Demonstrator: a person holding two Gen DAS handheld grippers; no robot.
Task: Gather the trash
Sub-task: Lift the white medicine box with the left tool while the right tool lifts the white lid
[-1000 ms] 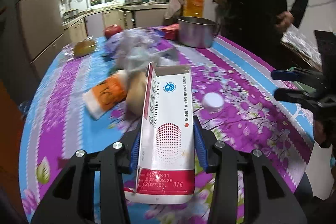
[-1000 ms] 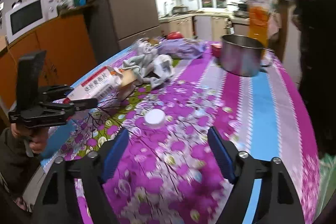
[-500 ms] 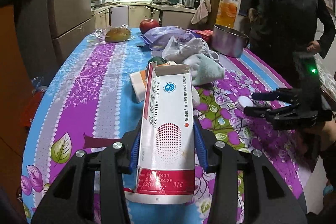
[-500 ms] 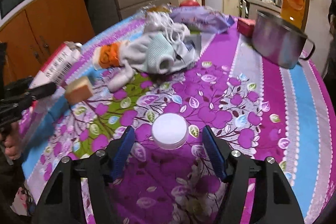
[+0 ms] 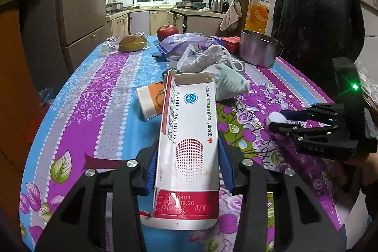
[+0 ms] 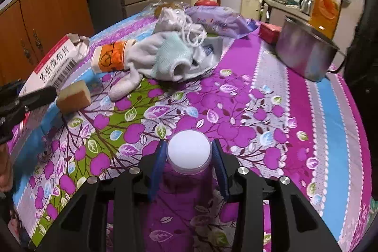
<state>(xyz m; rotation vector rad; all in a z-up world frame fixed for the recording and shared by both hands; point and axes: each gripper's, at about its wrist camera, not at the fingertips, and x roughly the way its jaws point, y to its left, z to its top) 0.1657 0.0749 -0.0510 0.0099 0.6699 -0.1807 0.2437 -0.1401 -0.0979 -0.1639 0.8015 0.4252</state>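
Two grippers are seen over a table [image 6: 295, 110] covered in a purple, blue and green floral cloth. An opened white-and-red tablet box [image 5: 189, 145] is clamped between the blue pads of the left gripper [image 5: 187, 164], its torn end pointing away toward the middle of the table; the box is held above the near edge. A small white round cap [image 6: 189, 151] is pinched between the narrowed fingers of the right gripper [image 6: 189, 160], close to the near edge; from the left wrist view the same cap [image 5: 276, 118] is seen at the fingertips near the right edge.

Lying around the table's middle: an orange-labelled tube [image 6: 111, 58], a pale sock [image 6: 165, 63], a yellow sponge [image 6: 73, 96]. Toward the far edge: a purple plastic packet [image 6: 217, 23], a red apple [image 5: 167, 31], a steel pot [image 6: 304, 51], a juice bottle [image 6: 324, 4].
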